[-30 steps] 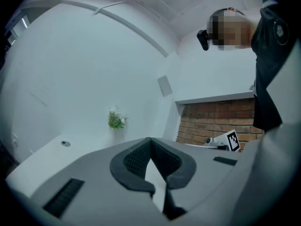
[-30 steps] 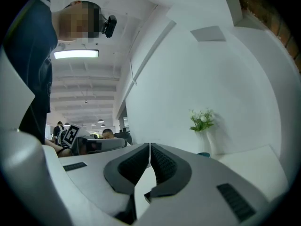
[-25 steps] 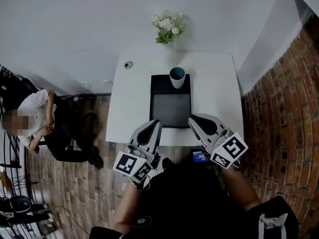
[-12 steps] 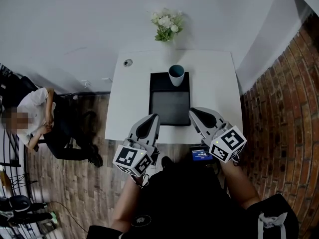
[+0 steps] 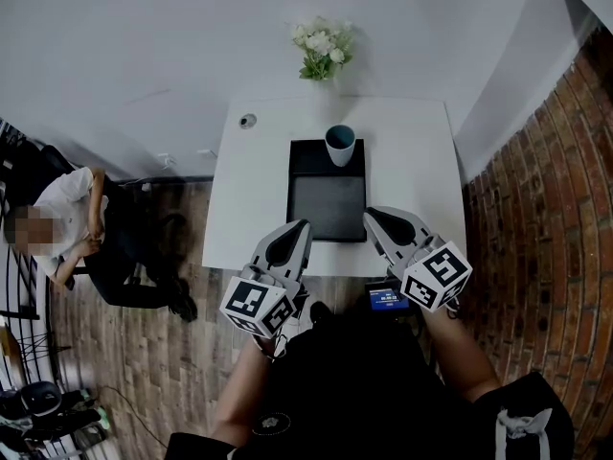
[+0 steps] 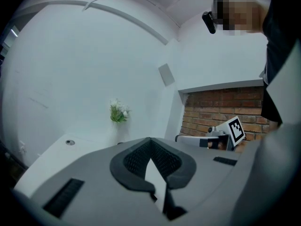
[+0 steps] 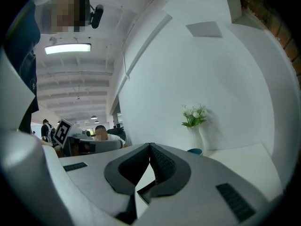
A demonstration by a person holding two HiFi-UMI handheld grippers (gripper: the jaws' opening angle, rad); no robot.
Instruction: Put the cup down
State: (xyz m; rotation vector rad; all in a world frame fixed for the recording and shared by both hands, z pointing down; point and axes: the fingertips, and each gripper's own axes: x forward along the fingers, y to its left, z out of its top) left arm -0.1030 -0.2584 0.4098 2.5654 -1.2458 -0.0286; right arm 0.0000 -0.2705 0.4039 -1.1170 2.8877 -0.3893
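A white cup with a teal inside (image 5: 339,145) stands upright at the far end of a black tray (image 5: 328,209) on the white table (image 5: 421,171). Nothing touches the cup. My left gripper (image 5: 301,225) hovers over the table's near edge, just left of the tray, and its jaws meet at the tips with nothing between them (image 6: 150,139). My right gripper (image 5: 370,215) is at the tray's near right corner, also shut and empty (image 7: 150,145). In the right gripper view only the cup's rim (image 7: 194,151) shows above the jaws.
A vase of white flowers (image 5: 322,51) stands at the table's back edge, and a small round fitting (image 5: 248,121) sits at its back left. A person sits on the floor side at the left (image 5: 67,228). A brick wall (image 5: 536,238) runs along the right.
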